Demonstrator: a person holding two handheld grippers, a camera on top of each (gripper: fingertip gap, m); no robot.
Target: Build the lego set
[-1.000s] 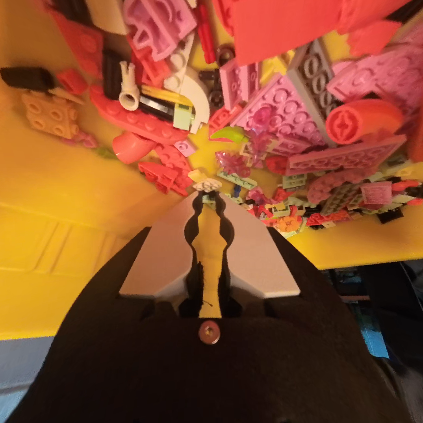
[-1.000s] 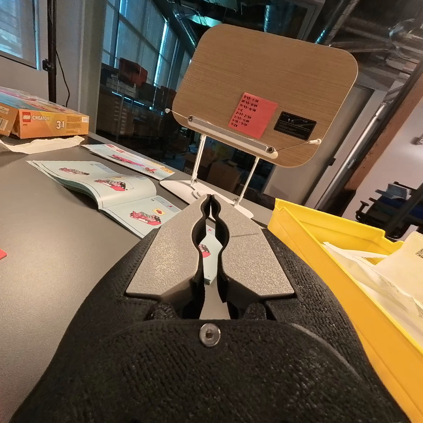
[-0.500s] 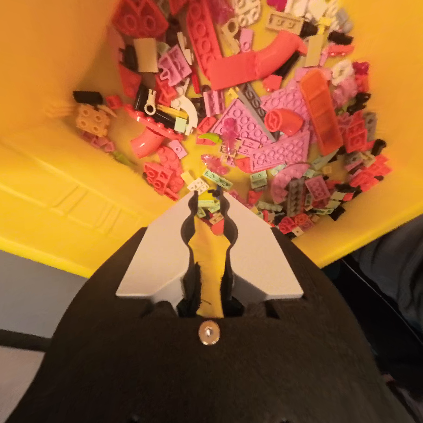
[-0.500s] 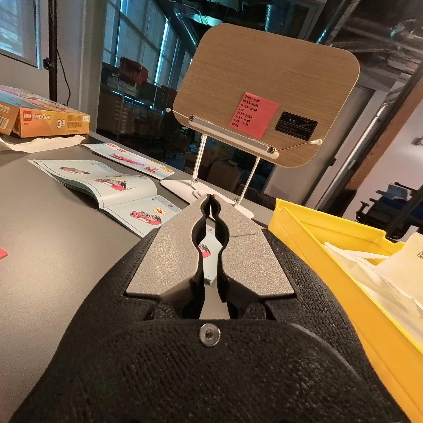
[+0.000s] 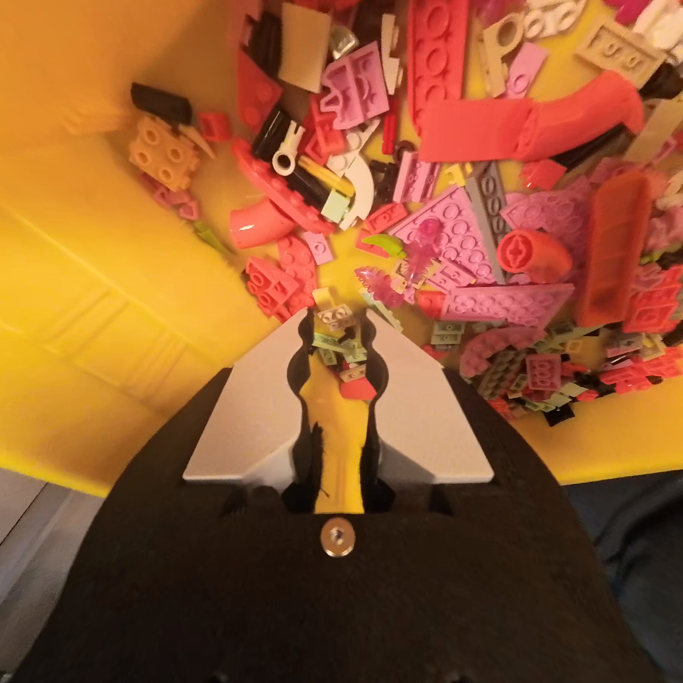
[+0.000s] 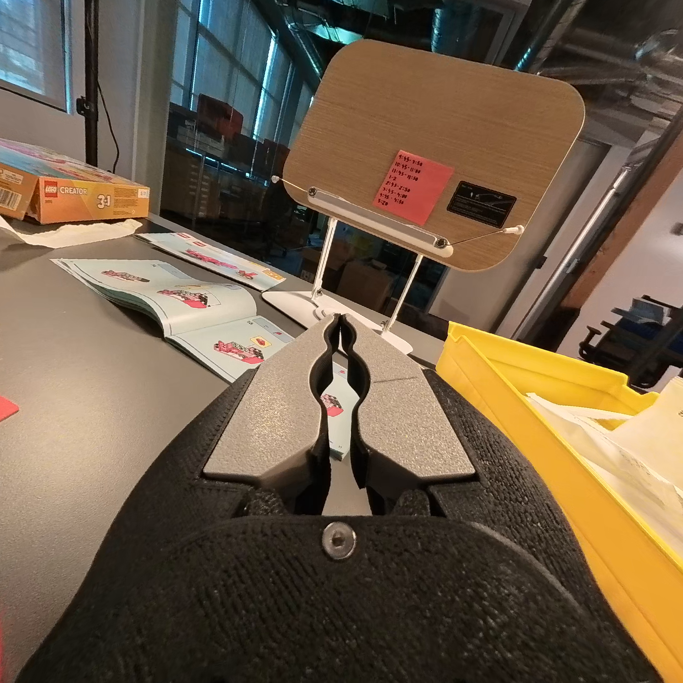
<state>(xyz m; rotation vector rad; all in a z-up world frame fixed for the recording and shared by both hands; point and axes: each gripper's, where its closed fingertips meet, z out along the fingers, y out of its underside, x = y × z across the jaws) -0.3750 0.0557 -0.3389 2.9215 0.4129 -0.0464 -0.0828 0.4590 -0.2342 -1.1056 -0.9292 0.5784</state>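
Left gripper [image 5: 337, 314] spread above a tan brick [image 5: 334, 317] in the yellow bin [image 5: 92, 295]; right gripper [image 6: 340, 317] pressed together, bare

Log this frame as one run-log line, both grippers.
left gripper: jaws open, over small tan studded brick in yellow plastic bin | right gripper: jaws shut, empty, above open instruction booklet

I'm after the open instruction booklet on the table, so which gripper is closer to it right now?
Right. The right gripper, shut, sits just over the open booklet on the grey table. The left gripper, open, is down in a yellow bin of bricks; no booklet shows there.
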